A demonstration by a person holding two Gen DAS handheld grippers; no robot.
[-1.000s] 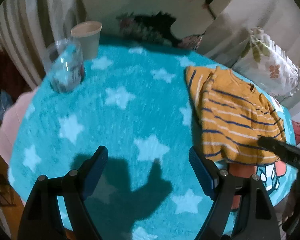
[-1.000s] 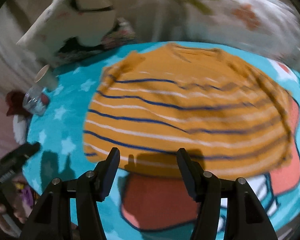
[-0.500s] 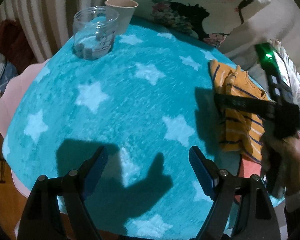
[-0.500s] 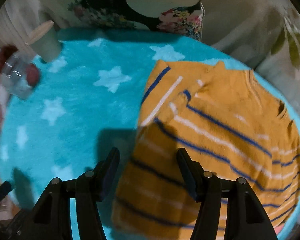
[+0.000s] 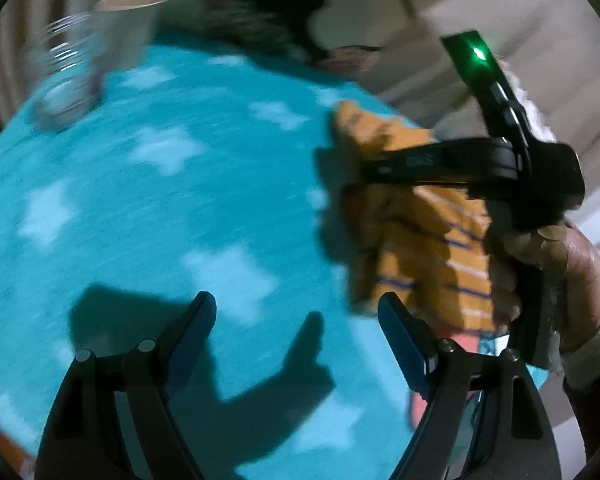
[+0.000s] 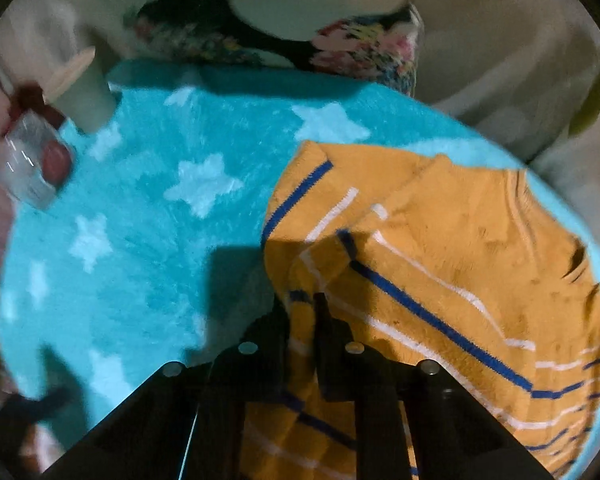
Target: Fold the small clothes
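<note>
Garment: small orange striped top (image 6: 440,264), lying on the right part of a teal star-print cover (image 6: 148,240) on the worktop, partly bunched, one sleeve or edge turned over near its left side

Right gripper (image 6: 304,312): jaws pressed together on a fold of the top's left edge, cloth pinched between them. Left gripper (image 5: 296,320): jaws spread, nothing between them, hovering over bare teal cover well left of the top

Key relation: top lies to the right of and ahead of the left jaws; the right hand (image 5: 556,276) is the nearer one and already has the edge. Stripes run roughly front-left to back-right in the right wrist view, so the long axis seems to lie away from the right jaws. Judgement: the coming fold would carry the pinched left edge across toward the right

Hard to read: left wrist view is motion-blurred; the right gripper's body covers the top's middle there. The near hem is hidden under the jaws in the right wrist view. Glass jar (image 6: 32,164) and paper cup (image 6: 84,92) stand at the far left corner, well apart from the top
</note>
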